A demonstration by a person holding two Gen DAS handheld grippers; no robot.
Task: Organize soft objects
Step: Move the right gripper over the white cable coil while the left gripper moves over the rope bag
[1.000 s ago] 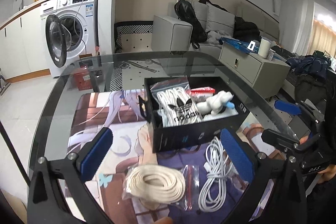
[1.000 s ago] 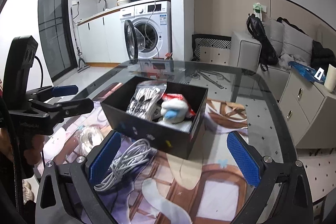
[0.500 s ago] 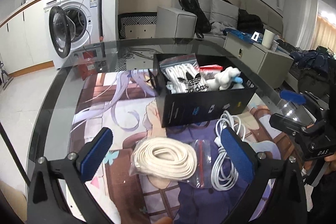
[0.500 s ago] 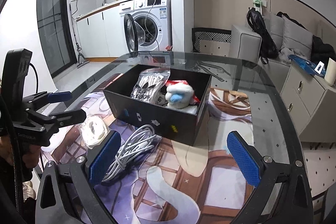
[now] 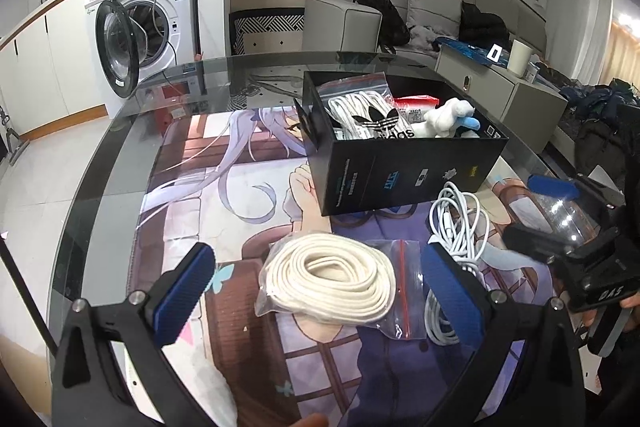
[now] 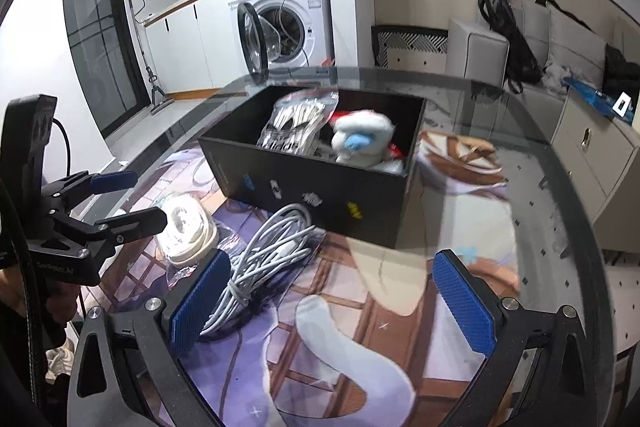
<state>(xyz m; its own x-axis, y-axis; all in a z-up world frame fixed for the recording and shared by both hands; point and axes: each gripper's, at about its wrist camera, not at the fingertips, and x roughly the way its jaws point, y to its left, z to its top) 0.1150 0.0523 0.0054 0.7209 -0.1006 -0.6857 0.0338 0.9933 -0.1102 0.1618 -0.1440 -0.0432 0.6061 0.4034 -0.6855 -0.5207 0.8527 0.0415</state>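
A cream rope coil in a clear zip bag (image 5: 328, 279) lies on the printed mat, between the spread fingers of my open left gripper (image 5: 318, 259). Beside it on the right lies a white cable bundle (image 5: 456, 227). My open right gripper (image 6: 332, 259) hovers low, its left pad next to that cable bundle (image 6: 264, 259). Behind both stands a black box (image 5: 400, 175) holding bagged white laces (image 5: 368, 111), a red packet (image 5: 414, 103) and a white-and-blue plush toy (image 5: 448, 117). Each gripper shows in the other's view: the right gripper (image 5: 532, 211), the left gripper (image 6: 132, 201).
The mat (image 5: 224, 187) covers a round glass table (image 5: 100, 195) with a dark rim. A washing machine (image 5: 132, 39) with its door open stands beyond the far left edge. A grey cabinet (image 6: 596, 155) and sofa stand to the right.
Both grippers have come lower and nearer the mat. The rope bag now lies between the left fingers, and the cable bundle is beside the right gripper's left pad.
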